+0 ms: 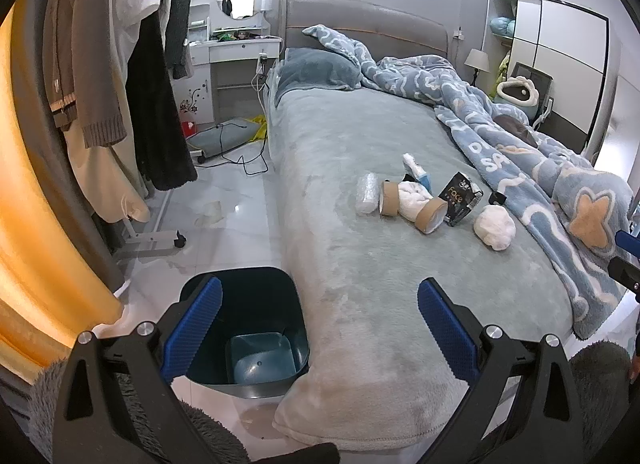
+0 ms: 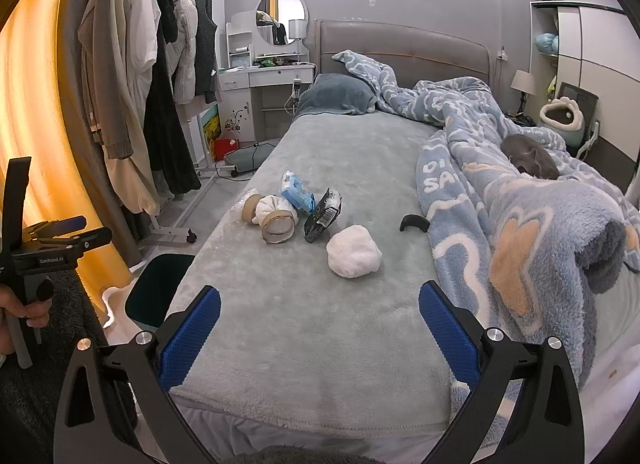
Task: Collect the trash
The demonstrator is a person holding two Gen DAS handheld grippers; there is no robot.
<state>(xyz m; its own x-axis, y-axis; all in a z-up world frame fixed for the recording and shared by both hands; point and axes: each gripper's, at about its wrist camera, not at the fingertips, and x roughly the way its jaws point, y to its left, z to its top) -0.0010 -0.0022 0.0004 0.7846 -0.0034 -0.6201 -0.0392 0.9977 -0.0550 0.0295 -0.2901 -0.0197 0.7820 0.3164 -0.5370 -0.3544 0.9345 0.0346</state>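
The grey-covered bed (image 2: 320, 304) carries the trash mid-mattress, with the dark bin (image 1: 248, 328) on the floor at its near-left corner, seemingly empty. Both claws, left gripper (image 1: 320, 328) and right gripper (image 2: 320, 328), are spread wide and grasp nothing. I'd take the nearest piece first, the white paper wad (image 2: 354, 251) (round, no real axis), squeezing gently; the cardboard tube (image 2: 278, 227) lies with its open end toward the camera, long axis running away leftward.

Surfaces in front of you: mostly soft cloth, some hard plastic.
Your bed cover (image 2: 320, 304) is matt plush fleece; cardboard tubes (image 2: 276, 225) dull brown paper; bin (image 1: 256, 344) smooth dark plastic; floor tiles (image 1: 236, 199) glossy; gripper pads (image 1: 444, 324) rough-textured blue.
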